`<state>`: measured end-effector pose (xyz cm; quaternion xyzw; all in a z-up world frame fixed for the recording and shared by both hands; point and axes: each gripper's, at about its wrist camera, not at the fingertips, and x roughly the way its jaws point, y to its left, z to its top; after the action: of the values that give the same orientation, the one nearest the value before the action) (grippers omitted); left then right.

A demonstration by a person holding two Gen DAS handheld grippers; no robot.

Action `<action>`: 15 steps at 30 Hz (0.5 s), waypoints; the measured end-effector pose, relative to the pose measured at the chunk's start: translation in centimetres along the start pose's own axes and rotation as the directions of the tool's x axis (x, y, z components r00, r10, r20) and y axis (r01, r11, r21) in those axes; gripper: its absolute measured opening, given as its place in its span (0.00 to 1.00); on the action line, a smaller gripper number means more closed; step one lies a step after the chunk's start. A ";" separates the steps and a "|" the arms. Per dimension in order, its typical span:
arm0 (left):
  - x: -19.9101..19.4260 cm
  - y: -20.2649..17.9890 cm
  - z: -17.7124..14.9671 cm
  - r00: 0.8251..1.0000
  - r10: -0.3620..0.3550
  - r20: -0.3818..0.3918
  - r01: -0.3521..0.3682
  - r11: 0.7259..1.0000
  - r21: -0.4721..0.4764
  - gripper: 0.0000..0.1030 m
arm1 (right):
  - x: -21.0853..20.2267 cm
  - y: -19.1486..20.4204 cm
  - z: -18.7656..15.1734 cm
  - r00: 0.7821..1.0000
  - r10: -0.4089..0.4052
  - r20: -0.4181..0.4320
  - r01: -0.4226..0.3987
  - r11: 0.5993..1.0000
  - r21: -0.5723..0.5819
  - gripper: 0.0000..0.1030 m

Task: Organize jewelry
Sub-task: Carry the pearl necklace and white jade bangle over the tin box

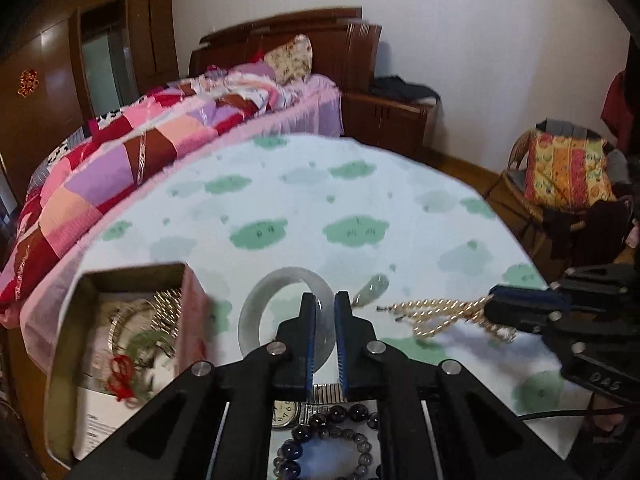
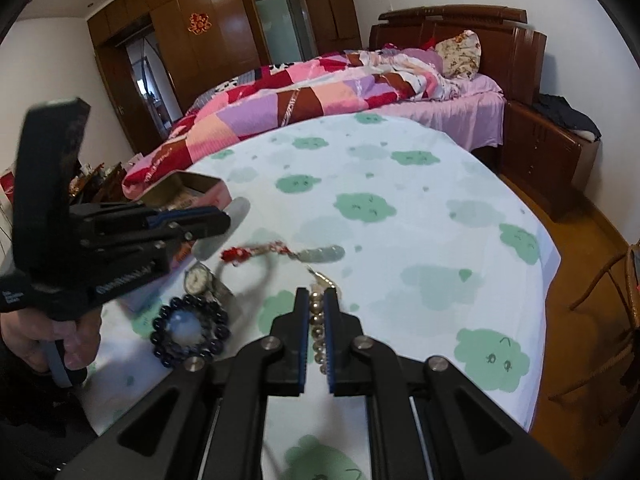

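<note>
Pale jade bangle (image 1: 280, 300) is being pinched at its rim by the left tool (image 1: 324, 300), presumably for lifting toward the open metal tin of jewelry (image 1: 132, 320) just left on the cloud-printed desk (image 1: 320, 184). Seen from the right wrist, the right tool (image 2: 316, 300) is clamping a gold bead chain (image 2: 316, 320), while a dark beaded bracelet (image 2: 188, 336) and silver wristwatch (image 2: 198, 280) are lying nearby, unsorted.
</note>
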<state>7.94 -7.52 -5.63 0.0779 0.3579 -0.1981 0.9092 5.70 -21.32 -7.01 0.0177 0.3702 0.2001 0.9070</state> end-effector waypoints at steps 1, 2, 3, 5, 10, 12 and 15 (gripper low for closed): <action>-0.6 0.1 0.2 1.000 0.007 0.018 -0.007 1.000 0.004 0.00 | -0.2 0.2 0.2 1.000 0.002 0.005 -0.002 1.000 -0.004 0.09; -1.1 0.1 0.5 0.999 0.010 0.031 -0.011 1.000 0.006 0.00 | -0.4 0.4 0.4 1.000 0.004 0.009 -0.004 1.000 -0.008 0.09; -1.9 0.2 0.9 0.999 0.008 0.051 -0.009 1.000 0.007 0.00 | -0.6 0.5 0.6 1.000 0.008 0.013 -0.008 1.000 -0.011 0.09; -2.9 0.4 1.5 0.997 -0.001 0.071 0.000 1.000 0.007 0.00 | -1.0 0.9 1.1 1.000 0.013 0.023 -0.013 1.000 -0.020 0.09; -3.7 1.2 1.8 0.996 -0.008 0.086 0.008 1.000 0.007 0.00 | -1.7 1.6 2.8 0.999 0.008 0.051 -0.006 0.999 -0.047 0.09; -3.7 1.6 1.6 0.995 0.005 0.100 -0.005 1.000 0.000 0.00 | -1.9 1.7 3.2 0.998 0.005 0.059 -0.002 0.999 -0.052 0.09; -2.2 1.5 1.2 0.999 -0.033 0.043 0.033 0.999 -0.001 0.04 | -2.3 1.8 3.8 0.997 0.001 0.075 0.004 0.998 -0.057 0.09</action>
<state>7.83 -5.81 -3.21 0.0671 0.3396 -0.2146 0.9133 6.17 -20.13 -2.42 -0.0011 0.3301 0.2091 0.9205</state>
